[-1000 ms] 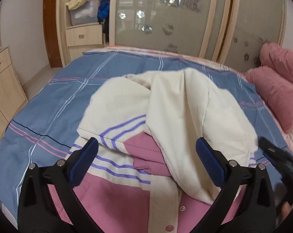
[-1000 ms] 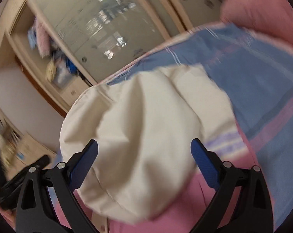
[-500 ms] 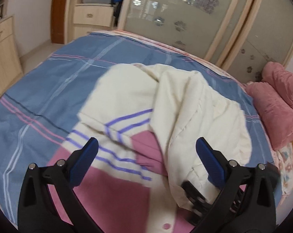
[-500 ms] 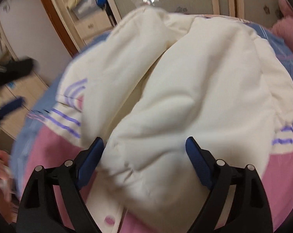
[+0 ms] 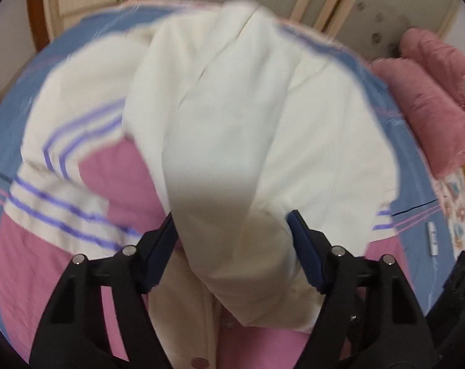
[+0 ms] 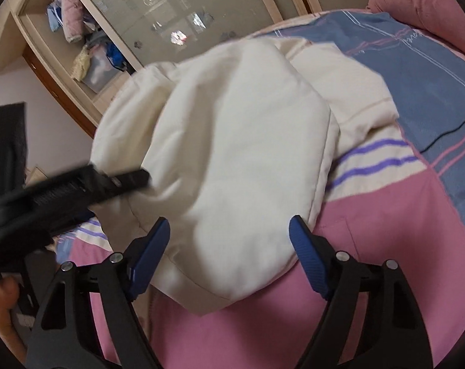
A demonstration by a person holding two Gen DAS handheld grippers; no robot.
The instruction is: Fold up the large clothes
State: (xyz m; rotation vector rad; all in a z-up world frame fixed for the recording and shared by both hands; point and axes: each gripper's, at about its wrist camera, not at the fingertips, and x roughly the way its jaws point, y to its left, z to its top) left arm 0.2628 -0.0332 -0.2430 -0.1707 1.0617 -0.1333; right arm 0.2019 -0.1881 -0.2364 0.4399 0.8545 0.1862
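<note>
— While the bed (image 5: 23, 98) fills most of both views under its blue striped cover, where does the garment sit on it?

— Spread across the middle. The jacket (image 5: 263, 141) is cream up top with purple stripes and pink lower panels, and its cream hood (image 6: 241, 160) is flopped forward over the chest, covering the upper end of the button placket.

— And the pink bedding?

— A rolled pink quilt (image 5: 432, 107) lies at the bed's right edge, apart from the jacket. Behind the bed stands a wardrobe (image 6: 170, 9) with frosted sliding doors and an open shelf stuffed with clothes.

— How is the left tool held?

— The left tool (image 5: 232, 252) points down along the jacket's front, low over the fabric. Its blue pads (image 5: 158, 255) stand wide apart, with a thick cream fold of the hood bulging up between them — the fold brushes the pads, yet nothing is pinched. From the right wrist view it reaches in from the left, blurred, its tip at the hood's left edge.

— The right one?

— The right tool (image 6: 229, 255) hovers over the hood's lower rim, angled toward the wardrobe, fingers spread with only loose cloth between them. A bit of the person's hand (image 6: 1, 316) shows at the lower left of that view.
</note>
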